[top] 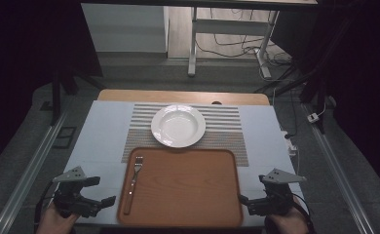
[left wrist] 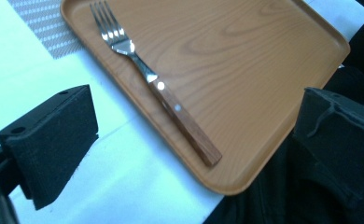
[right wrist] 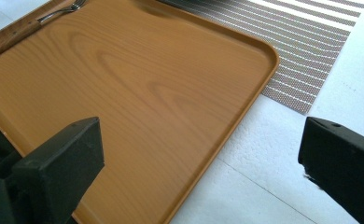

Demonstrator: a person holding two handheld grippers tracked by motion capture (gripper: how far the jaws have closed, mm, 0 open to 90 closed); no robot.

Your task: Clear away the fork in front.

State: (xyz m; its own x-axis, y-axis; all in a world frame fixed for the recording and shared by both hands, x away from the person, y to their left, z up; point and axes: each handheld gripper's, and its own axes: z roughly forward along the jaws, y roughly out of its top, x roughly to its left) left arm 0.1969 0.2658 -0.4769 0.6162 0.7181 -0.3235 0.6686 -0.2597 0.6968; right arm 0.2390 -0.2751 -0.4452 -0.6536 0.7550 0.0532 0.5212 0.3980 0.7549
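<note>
A wooden tray (top: 188, 195) lies at the near middle of the table, partly over a striped placemat (top: 227, 131). A fork (top: 132, 183) with a wooden handle rests along the tray's left side, tines pointing away; the left gripper view shows the fork (left wrist: 157, 86) on the tray (left wrist: 245, 70). A white plate (top: 178, 126) sits on the placemat beyond the tray. My left gripper (top: 103, 191) is open, left of the tray's near corner, empty. My right gripper (top: 251, 190) is open beside the tray's right edge (right wrist: 236, 116), empty.
The table (top: 98, 136) is covered in white, with a wooden strip at its far edge. Metal rails run along the floor on both sides. A desk frame (top: 193, 44) and loose cables lie beyond the table.
</note>
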